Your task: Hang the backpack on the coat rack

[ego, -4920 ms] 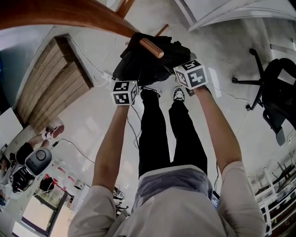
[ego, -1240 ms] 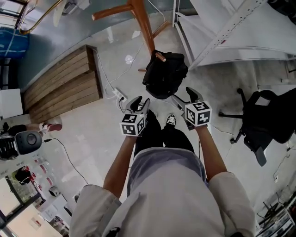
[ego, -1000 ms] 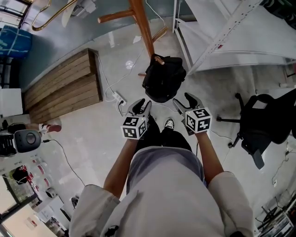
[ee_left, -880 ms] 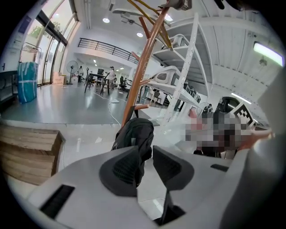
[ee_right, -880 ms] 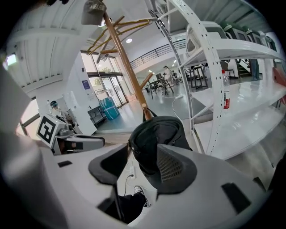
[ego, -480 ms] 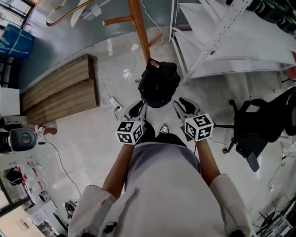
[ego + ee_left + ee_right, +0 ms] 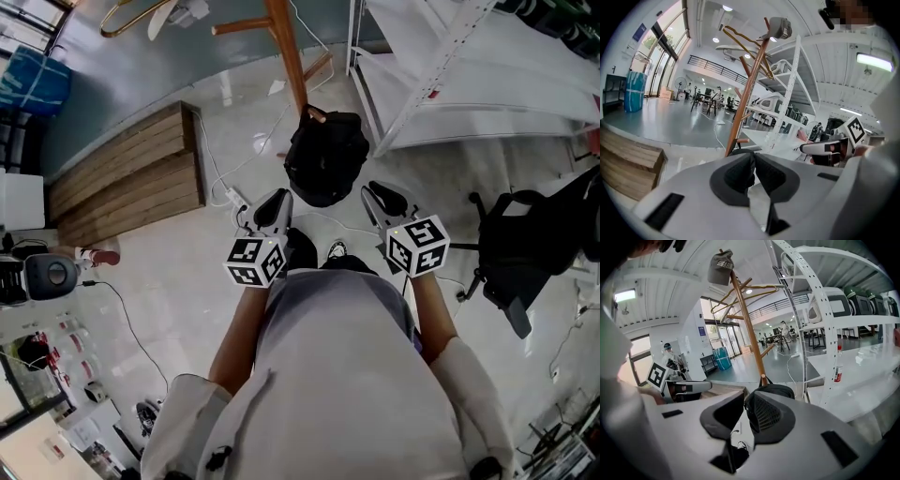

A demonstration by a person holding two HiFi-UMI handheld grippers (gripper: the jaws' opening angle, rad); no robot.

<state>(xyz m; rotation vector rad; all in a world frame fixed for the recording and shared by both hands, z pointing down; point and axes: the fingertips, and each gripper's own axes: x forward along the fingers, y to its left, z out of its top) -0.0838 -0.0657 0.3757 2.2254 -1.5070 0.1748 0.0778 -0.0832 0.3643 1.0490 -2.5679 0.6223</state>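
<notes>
- Floor (image 7: 178,281): pale, glossy.
- Left: wood platform (image 7: 127,173) sits on it.
- Ctr: power strip (image 7: 234,197) w/ white cable (image 7: 211,155).
- Far: coat rack (image 7: 289,52), backpack (image 7: 325,159) on low peg.
- Right: office chair (image 7: 520,248), white shelving (image 7: 441,66).

One backpack (image 7: 325,169) hung on one coat rack (image 7: 287,56). Beside that rack stood one wooden platform (image 7: 127,169), one white shelving unit (image 7: 487,94) and one office chair (image 7: 523,242); one cap (image 7: 721,267) topped it.
</notes>
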